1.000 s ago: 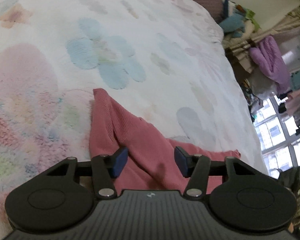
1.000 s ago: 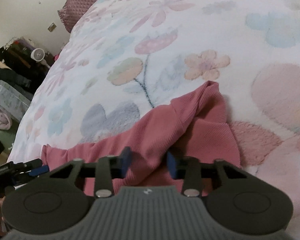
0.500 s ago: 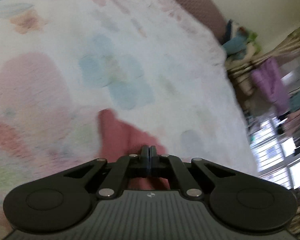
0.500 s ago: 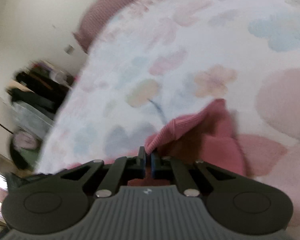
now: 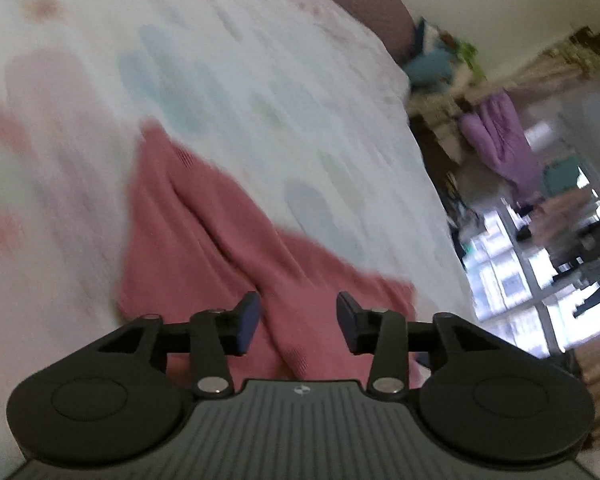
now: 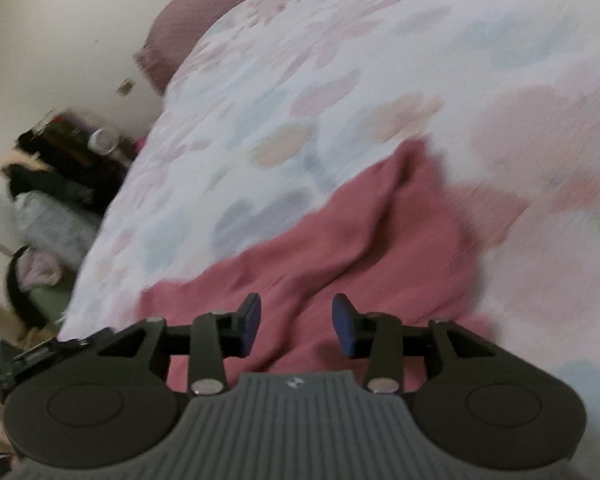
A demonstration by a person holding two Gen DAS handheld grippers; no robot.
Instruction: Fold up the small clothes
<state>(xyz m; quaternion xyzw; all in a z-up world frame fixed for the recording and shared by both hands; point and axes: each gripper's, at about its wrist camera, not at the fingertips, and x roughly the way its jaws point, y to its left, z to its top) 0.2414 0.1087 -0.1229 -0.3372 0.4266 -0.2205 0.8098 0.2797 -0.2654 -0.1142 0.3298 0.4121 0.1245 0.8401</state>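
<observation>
A small pink ribbed garment (image 5: 204,232) lies rumpled on the floral bedspread (image 5: 220,80). My left gripper (image 5: 298,326) is open just above its near part, with a raised fold of the cloth between the blue pads. In the right wrist view the same garment (image 6: 360,240) spreads from left to right, and my right gripper (image 6: 296,326) is open above it, holding nothing. Both views are blurred by motion.
A mauve pillow (image 6: 204,20) lies at the head of the bed. The bed's edge drops off to clutter: purple clothes (image 5: 504,140) and a window in the left wrist view, dark bags (image 6: 56,176) on the floor in the right wrist view.
Half a second ago both grippers were shut on the pink garment; now both are open and the cloth has dropped back onto the bed. Both cameras have shifted.
</observation>
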